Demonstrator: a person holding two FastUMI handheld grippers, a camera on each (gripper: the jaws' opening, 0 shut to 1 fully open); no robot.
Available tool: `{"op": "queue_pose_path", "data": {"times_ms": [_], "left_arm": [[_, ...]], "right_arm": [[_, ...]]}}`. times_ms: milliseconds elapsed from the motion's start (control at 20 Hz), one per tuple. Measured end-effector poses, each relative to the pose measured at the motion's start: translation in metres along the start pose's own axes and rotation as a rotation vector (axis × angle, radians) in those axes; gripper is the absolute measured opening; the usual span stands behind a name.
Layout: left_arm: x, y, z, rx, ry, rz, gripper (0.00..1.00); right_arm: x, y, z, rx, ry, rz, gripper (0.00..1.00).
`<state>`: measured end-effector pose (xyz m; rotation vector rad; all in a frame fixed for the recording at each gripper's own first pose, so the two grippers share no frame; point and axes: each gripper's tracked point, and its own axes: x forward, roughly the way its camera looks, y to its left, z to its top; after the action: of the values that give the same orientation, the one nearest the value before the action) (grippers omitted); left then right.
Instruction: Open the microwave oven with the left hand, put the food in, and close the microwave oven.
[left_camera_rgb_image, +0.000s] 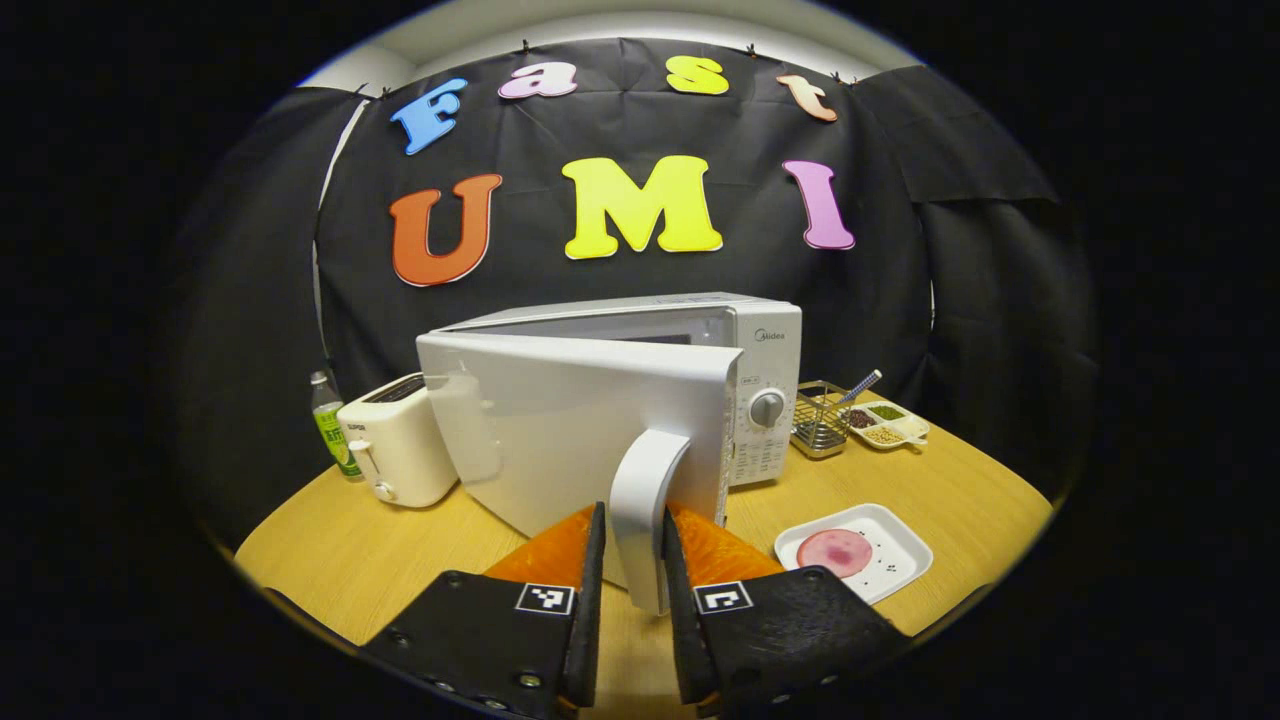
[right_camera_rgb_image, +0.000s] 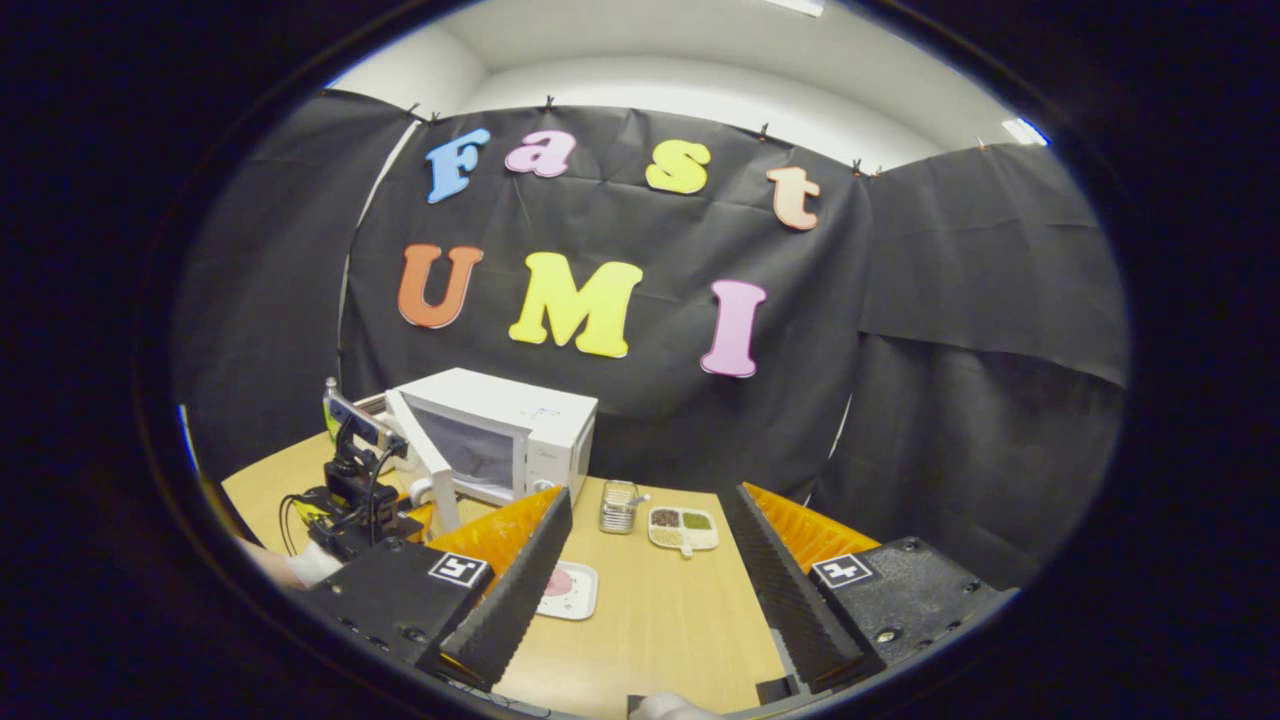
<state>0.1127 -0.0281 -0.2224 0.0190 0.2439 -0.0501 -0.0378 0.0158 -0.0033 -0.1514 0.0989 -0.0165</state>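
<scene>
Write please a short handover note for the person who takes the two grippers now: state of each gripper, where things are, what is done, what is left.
Left gripper: jaws closed on the microwave door handle; door partly open.
Right gripper: open, holding nothing, above the table.
Food: pink slice on the white tray, on the table in front of the microwave.
Done: door grasped and started open.
Left: open the door fully, put the food in, close the door.

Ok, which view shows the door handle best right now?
The left gripper view: the door handle stands close up between the left gripper fingers. In the right gripper view the handle is small and far off, beside the other gripper.
</scene>
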Motion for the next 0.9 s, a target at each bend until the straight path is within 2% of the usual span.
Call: {"op": "queue_pose_path", "data": {"times_ms": [50, 100, 150, 200, 300, 350, 600, 650, 900], "left_arm": [[-0.004, 0.008, 0.003, -0.014, -0.011, 0.014, 0.28], [-0.007, 0.014, 0.003, -0.025, -0.009, 0.019, 0.49], [-0.012, 0.021, 0.006, -0.03, -0.013, 0.029, 0.57], [-0.016, 0.026, 0.007, -0.027, -0.017, 0.028, 0.75], [-0.024, 0.036, 0.004, -0.003, -0.015, 0.032, 0.87], [-0.03, 0.043, 0.004, 0.014, -0.018, 0.04, 0.94], [-0.061, 0.082, -0.005, 0.044, -0.011, 0.094, 0.95], [-0.068, 0.091, -0.008, 0.045, -0.006, 0.108, 0.95], [-0.094, 0.139, -0.018, 0.039, 0.014, 0.182, 0.95]], "right_arm": [[-0.001, 0.001, -0.001, 0.004, 0.001, 0.006, 1.0], [-0.001, 0.004, -0.005, 0.009, 0.004, 0.013, 1.0], [-0.001, 0.007, -0.007, 0.006, 0.011, 0.022, 1.0], [-0.002, 0.01, -0.01, -0.001, 0.016, 0.028, 1.0], [-0.003, 0.015, -0.012, 0.004, 0.017, 0.037, 0.96], [-0.004, 0.02, -0.014, 0.007, 0.022, 0.047, 1.0], [-0.003, 0.045, -0.025, 0.028, 0.042, 0.096, 1.0], [-0.003, 0.05, -0.027, 0.032, 0.045, 0.107, 0.96], [-0.003, 0.074, -0.036, 0.021, 0.062, 0.155, 1.0]]}}
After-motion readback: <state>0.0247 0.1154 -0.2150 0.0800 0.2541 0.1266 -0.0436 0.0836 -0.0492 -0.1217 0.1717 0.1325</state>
